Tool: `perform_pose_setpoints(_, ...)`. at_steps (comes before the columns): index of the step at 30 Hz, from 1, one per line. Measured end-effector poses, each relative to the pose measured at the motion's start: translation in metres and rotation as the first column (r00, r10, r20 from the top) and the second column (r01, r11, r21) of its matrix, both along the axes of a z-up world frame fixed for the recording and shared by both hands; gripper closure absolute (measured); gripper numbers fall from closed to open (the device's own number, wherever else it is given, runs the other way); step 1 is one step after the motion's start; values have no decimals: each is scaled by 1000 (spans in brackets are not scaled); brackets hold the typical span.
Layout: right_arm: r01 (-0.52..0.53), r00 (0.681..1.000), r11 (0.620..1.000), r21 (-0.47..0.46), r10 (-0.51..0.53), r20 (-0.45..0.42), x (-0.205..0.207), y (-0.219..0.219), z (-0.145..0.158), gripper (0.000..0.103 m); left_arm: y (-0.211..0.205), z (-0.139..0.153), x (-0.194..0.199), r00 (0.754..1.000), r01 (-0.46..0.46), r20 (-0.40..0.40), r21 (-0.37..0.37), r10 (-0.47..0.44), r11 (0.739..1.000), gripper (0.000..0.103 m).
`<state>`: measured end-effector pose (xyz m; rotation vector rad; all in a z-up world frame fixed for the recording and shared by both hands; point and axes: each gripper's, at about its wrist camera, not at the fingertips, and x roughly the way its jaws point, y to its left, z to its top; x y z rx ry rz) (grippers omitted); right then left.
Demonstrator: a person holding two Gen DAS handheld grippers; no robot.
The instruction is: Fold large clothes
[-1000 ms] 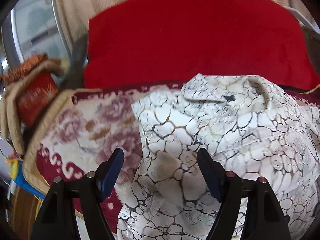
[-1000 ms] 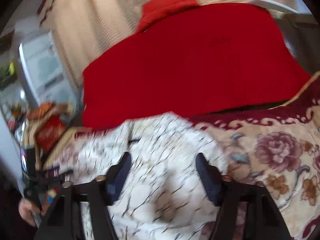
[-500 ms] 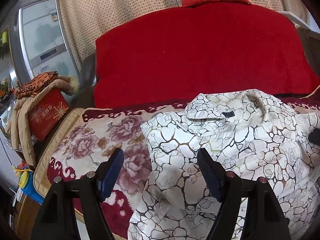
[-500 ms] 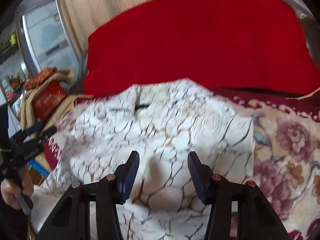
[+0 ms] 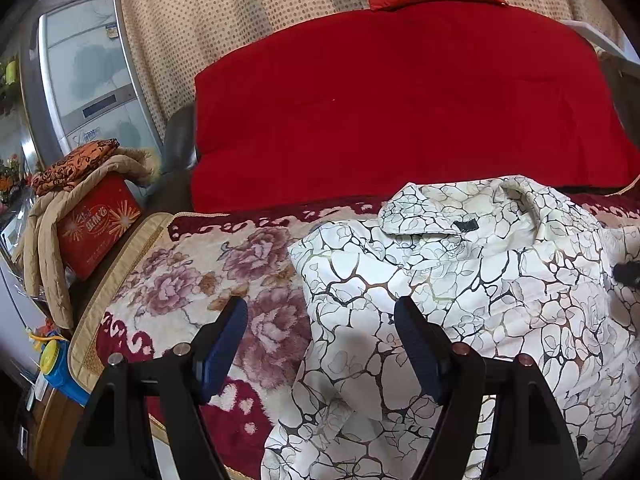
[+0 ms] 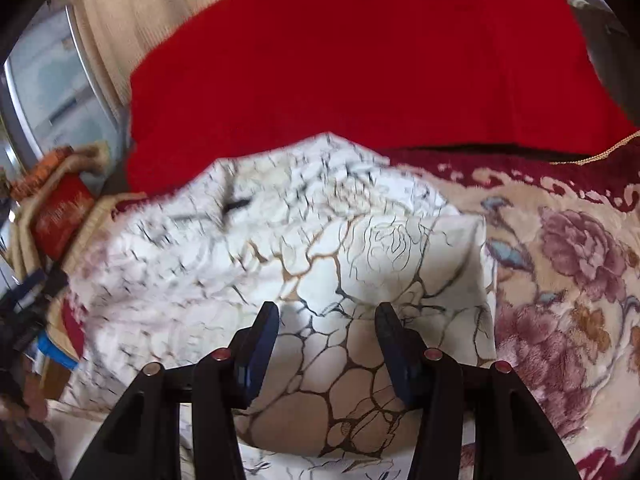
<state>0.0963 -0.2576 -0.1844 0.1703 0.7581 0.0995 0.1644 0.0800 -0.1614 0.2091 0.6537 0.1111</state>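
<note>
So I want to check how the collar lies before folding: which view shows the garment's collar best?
The left wrist view: the collar is sharp there, lying flat at the far end of the white crackle-print garment, with a small black tab at the neck. The right wrist view shows the same garment, but its far end is motion-blurred, so the collar is hard to make out.

Home living room: red-covered sofa (image 5: 400,100), floral plush blanket (image 5: 192,280), dotted beige curtain (image 5: 224,12), silver fridge (image 5: 80,76).
</note>
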Motion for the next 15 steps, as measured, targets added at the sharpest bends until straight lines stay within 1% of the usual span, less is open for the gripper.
perform_pose_setpoints(3, 2, 999, 1000, 14, -3, 42, -2, -2, 8, 49, 0, 0, 0, 1000, 0, 2, 3, 0, 1000, 27)
perform_pose_setpoints(6, 15, 999, 1000, 27, -16, 39, 0, -5, 7, 49, -1, 0, 0, 1000, 1, 9, 7, -1, 1000, 27)
perform_pose_setpoints(12, 14, 1000, 1000, 15, -14, 12, 7, -4, 2, 49, -1, 2, 0, 1000, -4, 18, 9, 4, 1000, 27)
perform_pose_setpoints(15, 11, 999, 1000, -3, -11, -42, 14, -2, -8, 49, 0, 3, 0, 1000, -6, 19, 8, 6, 1000, 27)
